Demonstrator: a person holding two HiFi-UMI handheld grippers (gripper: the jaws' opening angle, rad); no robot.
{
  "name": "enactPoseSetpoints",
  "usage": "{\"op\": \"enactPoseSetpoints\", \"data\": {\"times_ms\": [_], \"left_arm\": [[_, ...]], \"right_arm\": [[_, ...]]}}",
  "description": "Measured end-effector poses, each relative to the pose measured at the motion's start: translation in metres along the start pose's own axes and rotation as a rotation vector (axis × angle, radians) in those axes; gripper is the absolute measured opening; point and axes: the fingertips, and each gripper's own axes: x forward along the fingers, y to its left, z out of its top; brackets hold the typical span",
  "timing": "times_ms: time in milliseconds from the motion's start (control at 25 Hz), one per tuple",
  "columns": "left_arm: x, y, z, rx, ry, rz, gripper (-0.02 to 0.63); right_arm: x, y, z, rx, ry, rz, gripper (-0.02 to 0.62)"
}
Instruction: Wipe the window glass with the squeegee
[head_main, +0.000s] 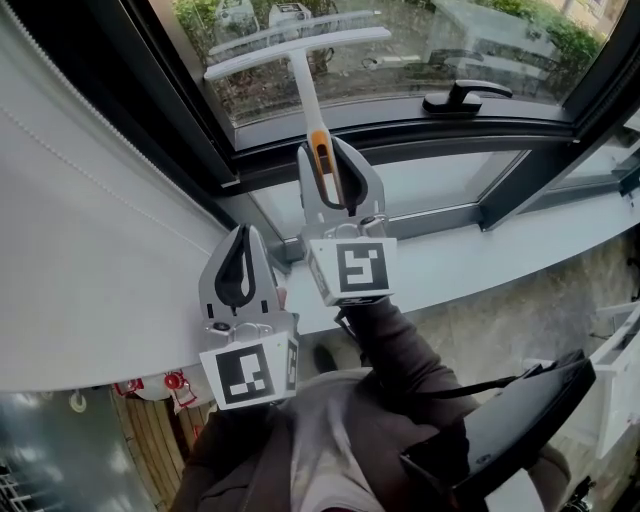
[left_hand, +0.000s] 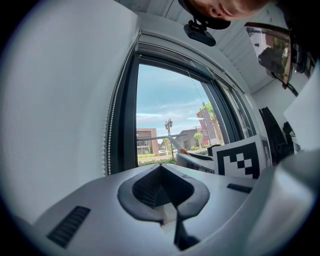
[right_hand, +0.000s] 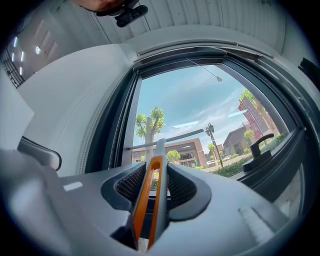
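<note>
A white squeegee (head_main: 300, 50) with a T-shaped blade and an orange-striped handle (right_hand: 149, 192) rests against the lower part of the window glass (head_main: 420, 45). My right gripper (head_main: 337, 170) is shut on its handle, which stands upright between the jaws, and the blade (right_hand: 175, 136) lies level across the pane. My left gripper (head_main: 240, 262) is lower and to the left, beside the roller blind, with its jaws shut and nothing in them. In the left gripper view (left_hand: 160, 169) the closed jaws point at the window, and the right gripper's marker cube (left_hand: 240, 160) shows at the right.
A white roller blind (head_main: 90, 220) with a bead chain covers the left. A black window handle (head_main: 465, 97) sits on the dark frame right of the squeegee. A pale sill (head_main: 490, 255) runs below. A black bag (head_main: 520, 420) hangs at the person's right.
</note>
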Motion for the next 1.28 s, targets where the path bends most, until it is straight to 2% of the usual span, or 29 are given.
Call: {"op": "enactPoseSetpoints", "data": {"times_ms": [600,760,1080,1280], "left_arm": [[-0.003,-0.010,-0.012,-0.001,0.031,-0.028,0.002],[-0.002,-0.013,-0.015,-0.002,0.039,-0.035,0.002],[-0.005,-0.015,-0.024,0.004,0.052,-0.057,0.002],[-0.006,-0.016,-0.029,0.010,0.070,-0.066,0.002]], "right_arm": [[-0.013,-0.002,-0.027,0.009,0.059,0.001,0.129],[-0.018,-0.004,-0.041,0.022,0.108,-0.009,0.129],[-0.022,-0.002,-0.049,0.037,0.080,-0.014,0.129],[-0.027,-0.001,-0.059,0.057,0.098,-0.022,0.129]]}}
